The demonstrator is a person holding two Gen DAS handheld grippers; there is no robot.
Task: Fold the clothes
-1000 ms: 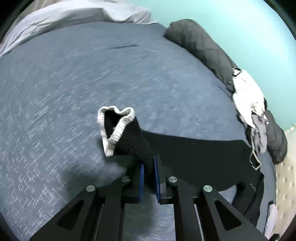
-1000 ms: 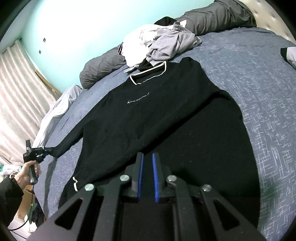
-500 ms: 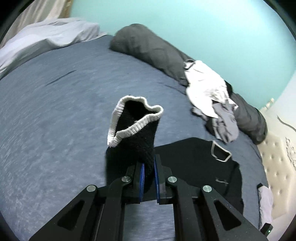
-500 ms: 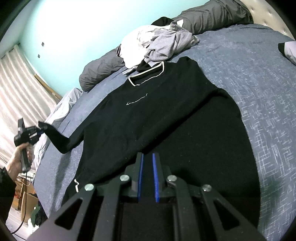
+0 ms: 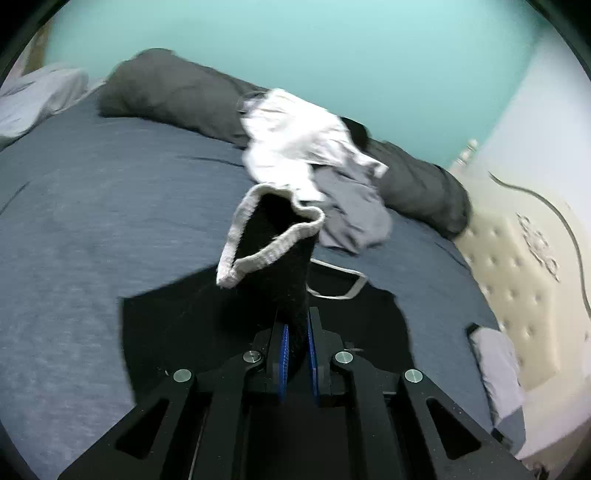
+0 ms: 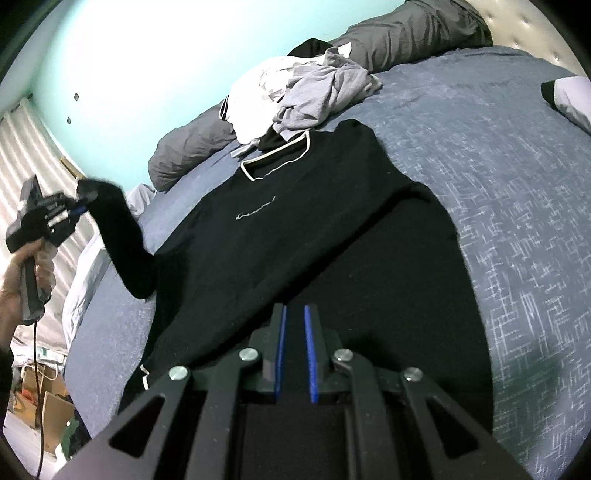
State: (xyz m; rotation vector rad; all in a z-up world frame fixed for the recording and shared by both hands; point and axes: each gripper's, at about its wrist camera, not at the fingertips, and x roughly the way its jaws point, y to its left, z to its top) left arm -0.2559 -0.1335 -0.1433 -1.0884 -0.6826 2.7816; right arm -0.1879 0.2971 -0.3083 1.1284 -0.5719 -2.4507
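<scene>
Here | your left gripper [image 5: 295,345] jaws clamped the black knit sweater [image 6: 295,229] sleeve's white-ribbed cuff [image 5: 269,236], raised for folding inward | right gripper [image 6: 294,350] jaws together over its hem | sweater flat on blue bed [image 6: 498,147].

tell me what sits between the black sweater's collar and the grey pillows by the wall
A heap of loose clothes, white and grey, lies there. It overlaps the black sweater's collar and rests against the grey pillows. The right wrist view shows this best.

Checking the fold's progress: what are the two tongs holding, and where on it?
The left tongs pinch the black sweater's sleeve just behind its white cuff, lifted off the bed. The right tongs grip its bottom hem.
</scene>
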